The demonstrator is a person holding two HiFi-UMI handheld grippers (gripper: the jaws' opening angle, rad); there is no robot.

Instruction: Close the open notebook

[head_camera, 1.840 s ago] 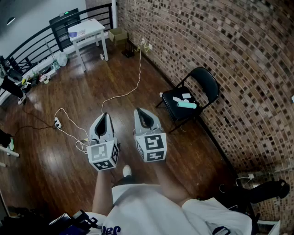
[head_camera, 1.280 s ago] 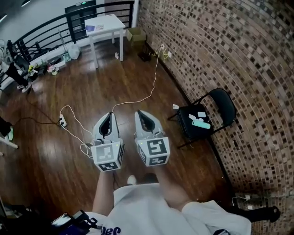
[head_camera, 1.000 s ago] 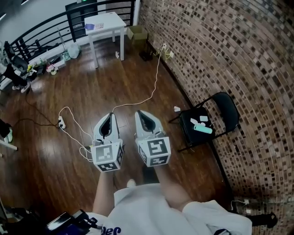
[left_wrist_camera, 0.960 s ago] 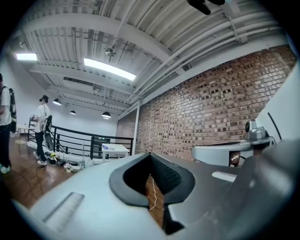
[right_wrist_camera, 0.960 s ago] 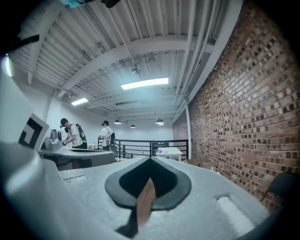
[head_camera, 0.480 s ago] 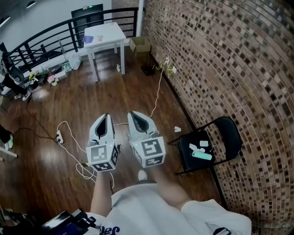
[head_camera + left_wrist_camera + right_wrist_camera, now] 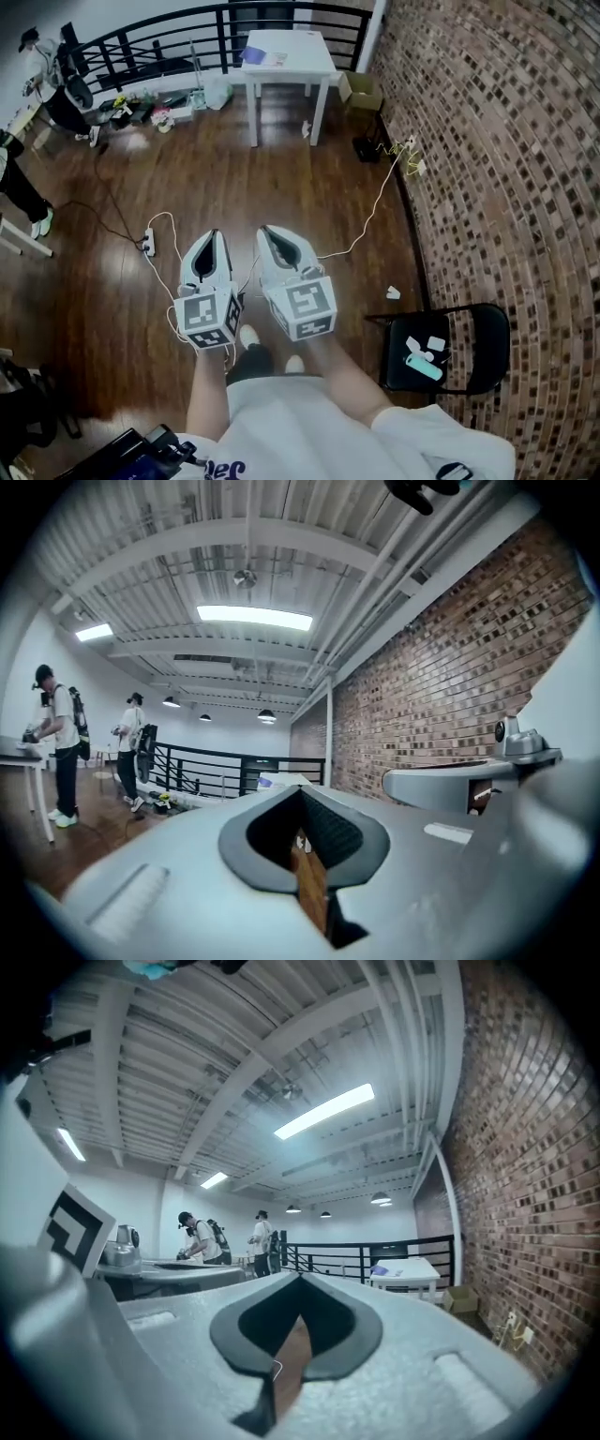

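— How do the fingers stand?

— Clenched on nothing, both pairs. On the left gripper (image 7: 300, 795) the fingers (image 7: 234, 846) meet at their tips, with only floor showing through the hollow behind them. The right gripper (image 7: 300, 1281) reads the same. I hold the two level, side by side.

— And the notebook?

— Untouched, so I judge that nothing of the task is done. It sits well apart from me, on the white counter (image 7: 305, 58) by the black railing (image 7: 141, 47), near the brick wall (image 7: 487, 141). I take the pale purple patch on the counter's left half for the notebook (image 7: 265, 56), but from here I cannot tell whether it lies open or where its spine points. The patch is longer across the counter than toward me. Left to do: walk over, reach, fold the cover shut.
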